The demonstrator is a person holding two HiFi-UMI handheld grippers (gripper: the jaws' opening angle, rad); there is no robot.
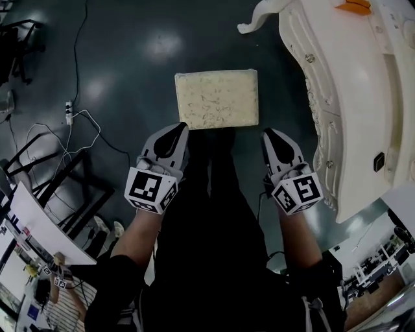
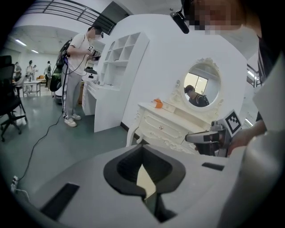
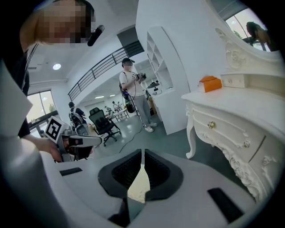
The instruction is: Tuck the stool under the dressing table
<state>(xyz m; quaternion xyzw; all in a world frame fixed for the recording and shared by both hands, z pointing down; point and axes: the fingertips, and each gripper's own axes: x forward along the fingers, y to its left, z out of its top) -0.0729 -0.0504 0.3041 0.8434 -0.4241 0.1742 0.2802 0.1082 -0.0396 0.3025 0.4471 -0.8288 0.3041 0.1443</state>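
The stool (image 1: 216, 99), with its pale, speckled square seat, is seen at the upper centre of the head view, standing on the dark floor (image 1: 130, 58). It is set apart from the white carved desk (image 1: 363, 97), which fills the upper right of that frame; the stool is not under it. An orange box (image 1: 353, 6) is carried at the desk's top edge.

The left tongs (image 1: 175, 131) are held just below the seat's lower left corner, and the right tongs (image 1: 271, 136) just below and right of its lower right corner. Whether either tip touches the seat cannot be told. In each gripper view the jaws are seen pressed together with nothing gripped; only a pale sliver of the seat is glimpsed through the notch behind them.

An oval mirror (image 2: 202, 84) is shown above the desk at the right centre of the left gripper view, and a standing person (image 2: 78, 75) at its upper left. Cables and a power strip (image 1: 68, 111) are laid on the floor at the left of the head view.
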